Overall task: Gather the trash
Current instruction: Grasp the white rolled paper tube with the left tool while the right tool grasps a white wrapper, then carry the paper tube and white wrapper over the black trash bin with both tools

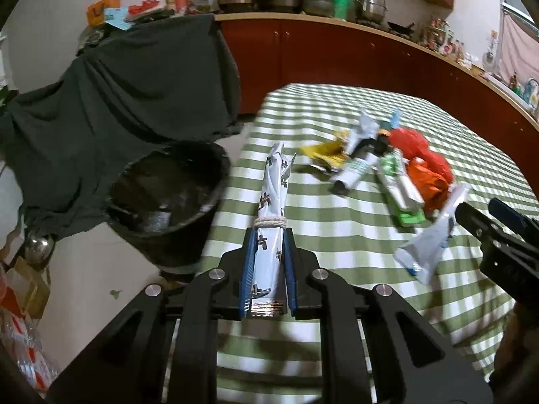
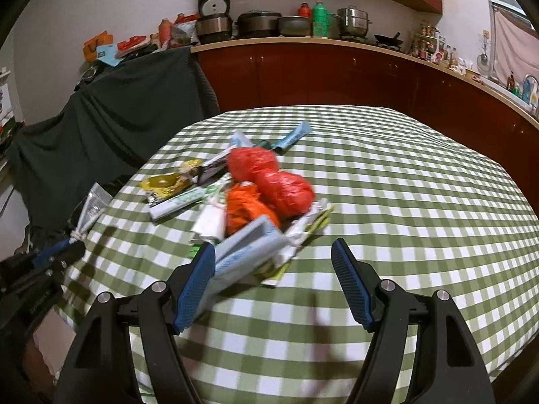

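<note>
My left gripper point(image 1: 268, 235) is shut on a white rolled wrapper point(image 1: 273, 198) tied with string, held over the table's left edge near the black bin point(image 1: 168, 195). A trash pile lies on the green checked table point(image 2: 404, 185): red bags point(image 2: 269, 175), an orange bag point(image 2: 246, 212), yellow and white wrappers point(image 2: 168, 181). My right gripper point(image 2: 273, 256) is open, with a pale blue-white packet point(image 2: 246, 256) blurred against its left finger. That packet point(image 1: 427, 239) and the right gripper point(image 1: 478, 215) also show in the left wrist view.
The bin stands on the floor left of the table, lined with a black bag. A dark cloth point(image 1: 118, 94) drapes furniture behind it. Red cabinets point(image 2: 337, 74) with pots on the counter run along the back. Boxes point(image 1: 23, 289) clutter the floor at left.
</note>
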Motion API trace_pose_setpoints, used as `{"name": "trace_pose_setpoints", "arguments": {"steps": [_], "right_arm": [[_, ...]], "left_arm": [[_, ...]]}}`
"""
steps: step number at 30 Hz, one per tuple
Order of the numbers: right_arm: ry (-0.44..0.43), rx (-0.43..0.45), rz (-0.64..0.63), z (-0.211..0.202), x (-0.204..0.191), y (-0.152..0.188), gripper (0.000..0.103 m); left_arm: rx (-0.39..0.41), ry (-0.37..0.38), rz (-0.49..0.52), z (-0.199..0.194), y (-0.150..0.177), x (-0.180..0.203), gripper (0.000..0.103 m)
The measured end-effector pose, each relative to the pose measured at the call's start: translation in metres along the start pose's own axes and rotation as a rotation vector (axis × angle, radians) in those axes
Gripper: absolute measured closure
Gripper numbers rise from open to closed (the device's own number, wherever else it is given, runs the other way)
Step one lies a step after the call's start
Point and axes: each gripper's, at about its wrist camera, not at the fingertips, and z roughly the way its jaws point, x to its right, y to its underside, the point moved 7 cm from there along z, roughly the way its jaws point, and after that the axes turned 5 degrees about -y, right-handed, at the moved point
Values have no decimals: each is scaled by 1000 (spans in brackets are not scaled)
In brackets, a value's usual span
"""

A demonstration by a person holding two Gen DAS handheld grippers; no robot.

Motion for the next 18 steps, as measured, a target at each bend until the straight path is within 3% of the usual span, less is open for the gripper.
{"name": "trace_pose_setpoints", "arguments": {"steps": [10,11,12,18], "right_arm": [[-15,-52,-44,18,-35,9,33],[-14,-44,-51,18,-36,8,39],[-16,-42,-52,18,-36,8,51],[-52,-53,-37,21,-33,9,66]], "left_arm": [[9,-57,-81,3,-6,-48,87],[9,-60,-82,4,-6,-48,87],[9,-62,-81,4,-6,-48,87],[-3,-67,-64,8,-3,-43,87]]}}
